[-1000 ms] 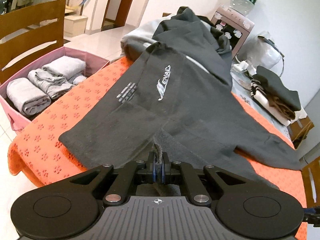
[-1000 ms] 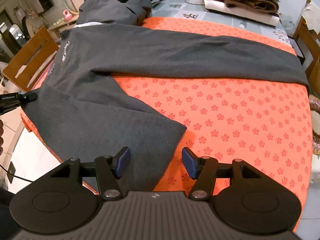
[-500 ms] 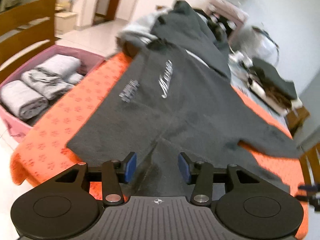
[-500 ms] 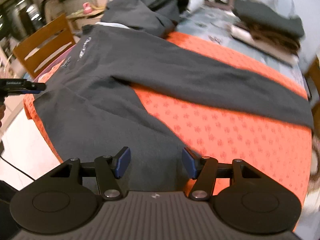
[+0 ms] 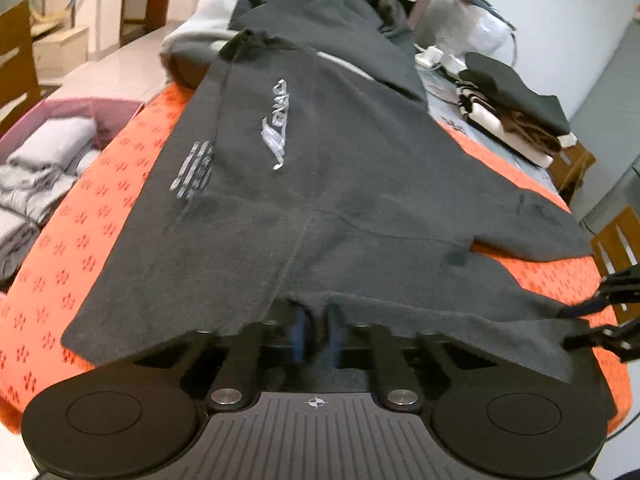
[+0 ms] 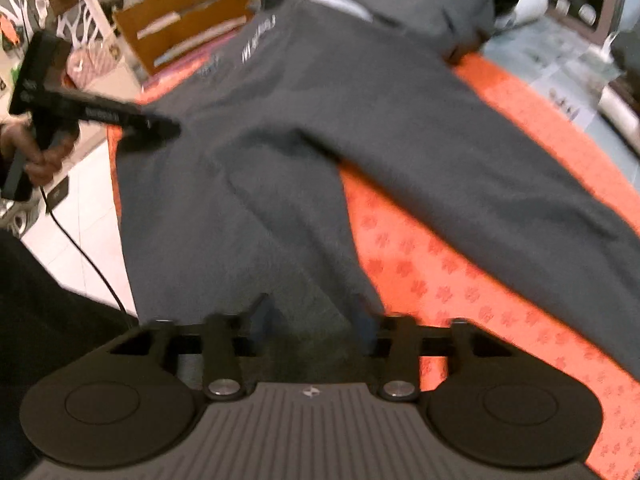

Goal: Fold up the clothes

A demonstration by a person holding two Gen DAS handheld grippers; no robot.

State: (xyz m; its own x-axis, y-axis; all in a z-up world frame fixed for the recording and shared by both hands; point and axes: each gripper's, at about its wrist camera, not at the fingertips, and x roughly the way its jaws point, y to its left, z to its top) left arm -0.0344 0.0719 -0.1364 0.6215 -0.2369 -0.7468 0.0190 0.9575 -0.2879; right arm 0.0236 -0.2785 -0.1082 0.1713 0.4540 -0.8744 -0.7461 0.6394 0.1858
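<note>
Step in hand: taking hold for the first fold. Judged early in the task, nothing folded yet.

Pair of dark grey knit trousers with silver lettering (image 5: pixel 320 200): lies spread flat on the orange flower-print mat (image 5: pixel 100 220) covering the desk (image 6: pixel 560 52). One leg runs away along the mat, the other comes toward the near edge.

Left tongs (image 5: pixel 316 332): just closed, clenched on the near edge of the trousers beside a seam, cloth draped over the tips. Held by a hand (image 6: pixel 36 152) at the left side of the garment.

Right tongs (image 6: pixel 312 316): just been closing about the end of the near leg. Cloth between the pads, yet pads seen apart through blur, not pressing. Taken as released for now.

Next move, as judged: finish the right pinch, then raise both grips together and carry the near leg over onto the far one, edges matched. Calls for an even lift and light tension. Uneven height would likely drag or wrinkle the cloth.

Counts:
- tongs: two
- spread trousers: one pair
- mat: one
- pink fabric box (image 5: pixel 92 102) beside the desk: one, with rolled grey garments (image 5: pixel 44 152) inside, at least three
- heap of dark and grey clothes (image 5: pixel 304 8) at the far end: one, pieces not separable
- stack of folded clothes (image 5: pixel 512 112) on the far right: one
- wooden chair (image 6: pixel 188 20): one clear
</note>
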